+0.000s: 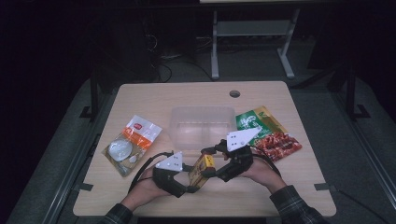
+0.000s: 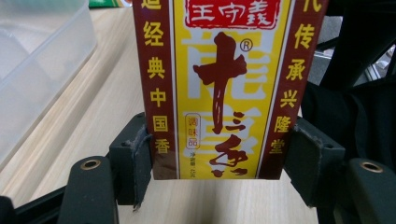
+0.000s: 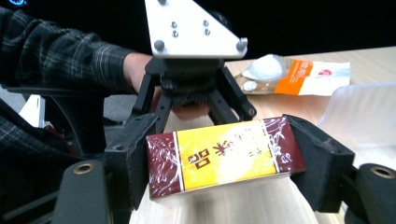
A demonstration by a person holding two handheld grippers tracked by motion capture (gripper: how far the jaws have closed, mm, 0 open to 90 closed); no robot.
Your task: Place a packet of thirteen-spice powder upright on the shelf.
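Both grippers meet at the near edge of the worktop [image 1: 140,196], midway along it, with a yellow-and-maroon box [image 1: 201,169] between them. From the high view we place the left gripper [image 1: 187,179] at the box's near end and the right gripper [image 1: 212,163] at its far end. A clear tub [image 1: 201,126] sits just beyond, toward the worktop's centre. A white-and-orange pouch [image 1: 130,144] lies toward the left edge, and a green-and-red packet [image 1: 268,133] toward the right edge. Jaw contact is too small to judge here.

In the left gripper view, the jaws are clamped on the box [image 2: 219,88], one pad on each maroon side strip, low on the carton. The tub [image 2: 37,70] shows at upper left. We cannot see the box's other end here.

In the right gripper view, the right gripper's jaws are clamped on the box's [image 3: 224,156] two short ends, and glossy film wrap is visible on it. The left gripper [image 3: 198,100], under its grey plate, shows behind the box. The pouch [image 3: 294,72] lies farther back.

Risks, as we judge them:
- The film looks slick, so the box may slip or twist when either grip loosens.
- With both grippers clamped, pulling in opposed directions may crush the carton.
- Releasing near the edge may drop the box off the worktop.
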